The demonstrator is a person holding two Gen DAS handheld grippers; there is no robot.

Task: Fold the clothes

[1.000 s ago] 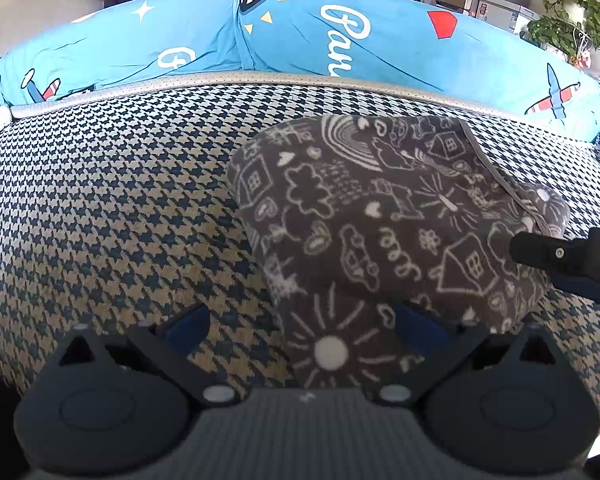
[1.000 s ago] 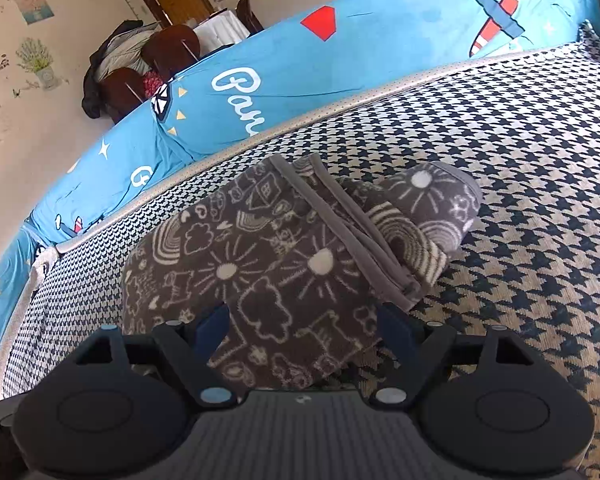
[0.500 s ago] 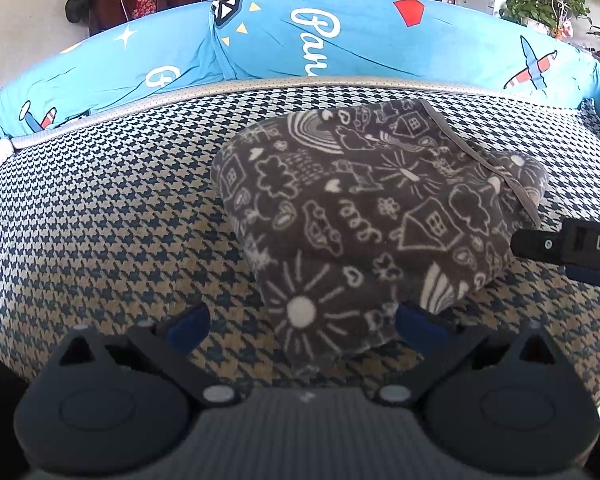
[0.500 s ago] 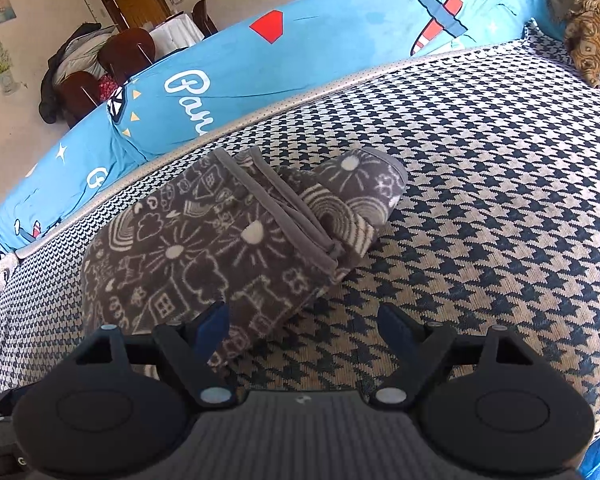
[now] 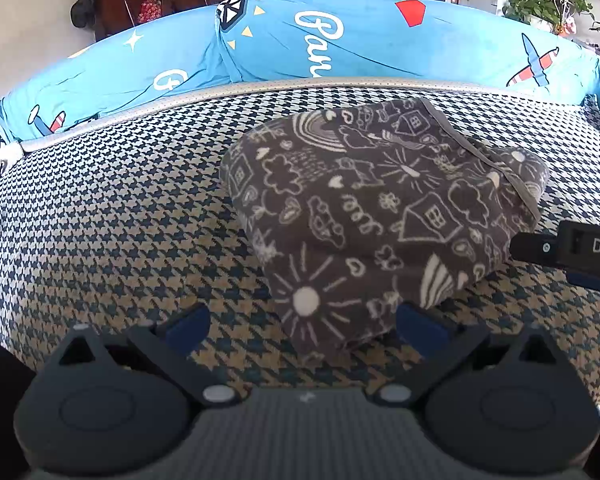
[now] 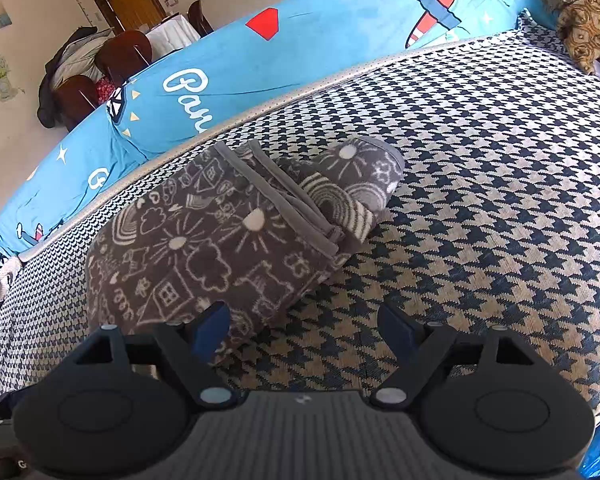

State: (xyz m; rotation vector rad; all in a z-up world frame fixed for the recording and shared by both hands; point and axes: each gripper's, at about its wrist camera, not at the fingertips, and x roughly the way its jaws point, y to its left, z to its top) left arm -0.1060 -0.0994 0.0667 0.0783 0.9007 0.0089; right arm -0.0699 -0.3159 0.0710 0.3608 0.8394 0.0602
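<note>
Both grippers hang with jaws spread and empty: the left gripper (image 5: 300,320) over the near corner of the folded grey blanket (image 5: 380,208), the right gripper (image 6: 304,328) beside its edge. It lies bundled on the checked cushion (image 6: 480,200). Folding looks nearly finished; next comes tidying the loose rolled end or withdrawing.
</note>
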